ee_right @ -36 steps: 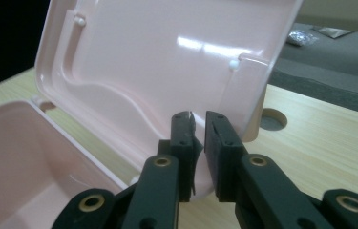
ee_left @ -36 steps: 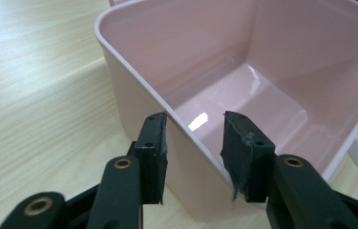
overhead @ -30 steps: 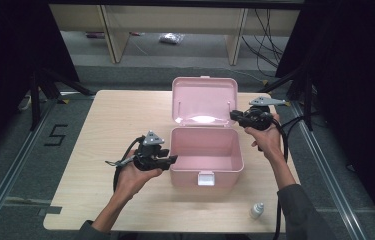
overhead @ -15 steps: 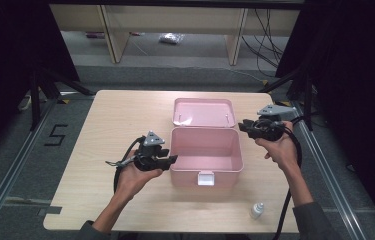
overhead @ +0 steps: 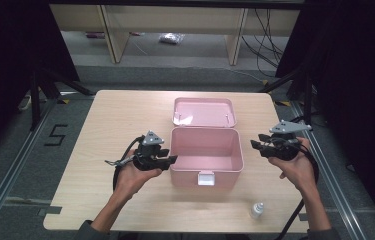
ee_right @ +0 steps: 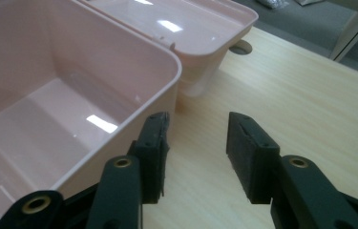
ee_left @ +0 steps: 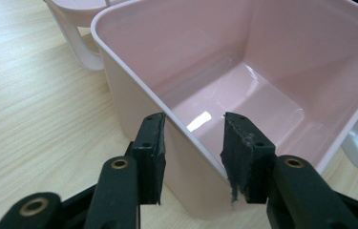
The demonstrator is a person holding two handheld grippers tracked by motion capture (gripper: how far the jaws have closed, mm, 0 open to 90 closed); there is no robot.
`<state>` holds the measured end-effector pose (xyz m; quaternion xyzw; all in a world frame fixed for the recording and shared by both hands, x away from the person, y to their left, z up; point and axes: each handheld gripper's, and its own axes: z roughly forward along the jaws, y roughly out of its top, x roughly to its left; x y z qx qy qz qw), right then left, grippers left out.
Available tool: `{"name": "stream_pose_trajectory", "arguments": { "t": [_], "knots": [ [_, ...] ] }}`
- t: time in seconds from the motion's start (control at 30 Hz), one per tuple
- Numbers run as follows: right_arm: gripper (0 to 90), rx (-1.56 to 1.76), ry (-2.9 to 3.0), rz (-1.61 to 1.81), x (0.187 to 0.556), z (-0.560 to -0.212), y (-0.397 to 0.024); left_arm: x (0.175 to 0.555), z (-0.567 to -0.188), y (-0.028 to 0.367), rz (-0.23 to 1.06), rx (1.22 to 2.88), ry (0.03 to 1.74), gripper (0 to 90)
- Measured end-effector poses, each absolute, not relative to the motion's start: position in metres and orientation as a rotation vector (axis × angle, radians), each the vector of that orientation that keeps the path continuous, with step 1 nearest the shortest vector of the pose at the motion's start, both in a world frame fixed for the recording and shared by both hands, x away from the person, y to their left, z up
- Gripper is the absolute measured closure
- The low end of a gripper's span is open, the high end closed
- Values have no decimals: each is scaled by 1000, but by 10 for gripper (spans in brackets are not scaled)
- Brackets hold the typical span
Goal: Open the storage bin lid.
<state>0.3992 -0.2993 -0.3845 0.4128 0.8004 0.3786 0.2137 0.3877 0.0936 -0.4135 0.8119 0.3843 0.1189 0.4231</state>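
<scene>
An open pink plastic box sits mid-table, its lid lying flat behind it, and nothing shows inside. My left gripper is at the box's left wall. In the left gripper view the jaws straddle that wall's rim with the pads clear of it, so the gripper is open. My right gripper hangs right of the box. Its jaws have just been opening, with only bare tabletop between them. The box and the lid lie to their left.
A small white bottle stands near the table's front edge at the right. A white latch hangs on the box's front wall. The wooden table has free room on its left half. Cables trail from both grippers.
The lid stood upright with the right gripper at its top right edge; it now lies flat behind the box. The right gripper has moved right and nearer, jaws wider. The left gripper stayed put.
</scene>
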Motion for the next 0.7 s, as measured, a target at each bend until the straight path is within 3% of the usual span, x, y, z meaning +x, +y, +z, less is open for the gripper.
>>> {"name": "stream_pose_trajectory", "arguments": {
  "t": [0.33, 0.7],
  "knots": [
    [478, 1268, 2263, 943, 372, -398, -326, 387, -413, 95, 295, 2030, 961, 604],
    [425, 1256, 2367, 835, 356, -400, -321, 387, -413, 95, 297, 2039, 957, 601]
  ]
}}
